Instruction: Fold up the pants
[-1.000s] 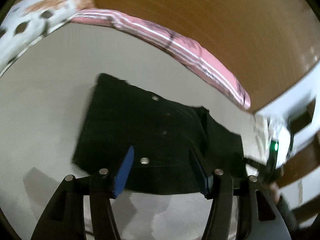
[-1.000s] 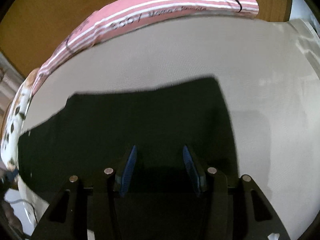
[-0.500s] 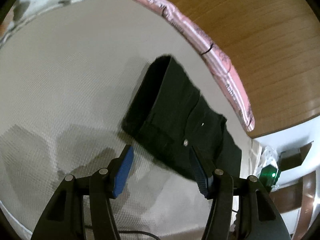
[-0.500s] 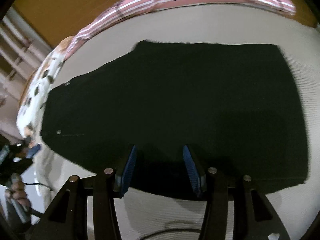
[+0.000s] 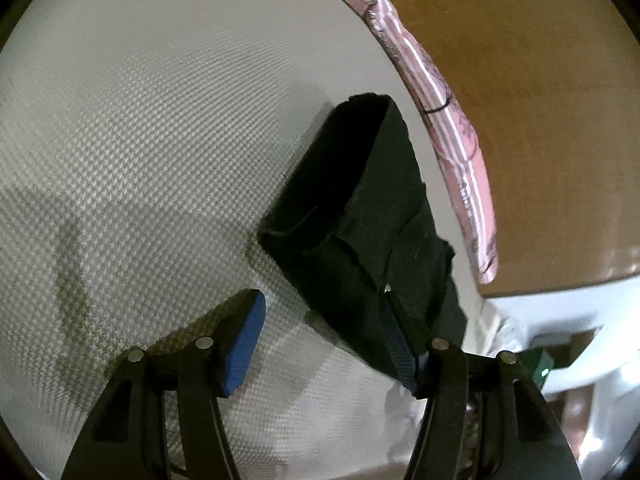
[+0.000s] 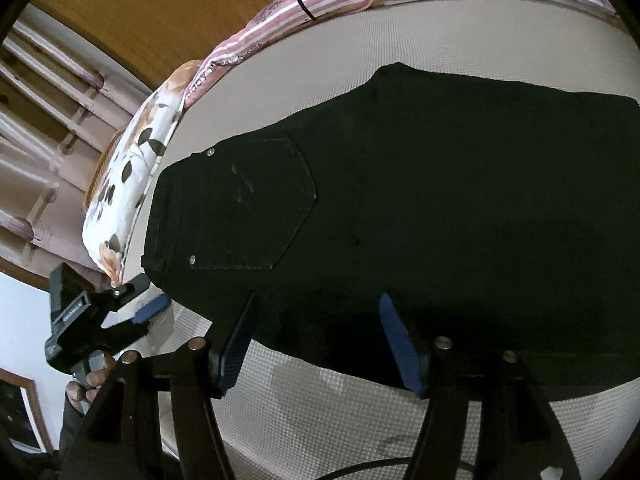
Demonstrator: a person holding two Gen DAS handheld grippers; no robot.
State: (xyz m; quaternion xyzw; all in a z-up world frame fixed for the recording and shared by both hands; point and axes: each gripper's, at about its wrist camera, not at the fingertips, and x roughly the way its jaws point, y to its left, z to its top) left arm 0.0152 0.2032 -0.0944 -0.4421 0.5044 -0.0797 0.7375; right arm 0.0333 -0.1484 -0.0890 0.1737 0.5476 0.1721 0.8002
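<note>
Black pants [image 6: 420, 208], folded, filling frame centre on pale mattress [image 6: 340, 408]. Likely soft, limp denim; best gripped at near hem. Right gripper [image 6: 320, 340] opening, empty; left gripper [image 5: 324, 344] half-open, empty.

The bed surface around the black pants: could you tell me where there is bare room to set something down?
Bare mattress lies wide open left of the pants in the left wrist view, and in a strip between them and the pink striped bedding. It is tighter near the floral pillow.
</note>
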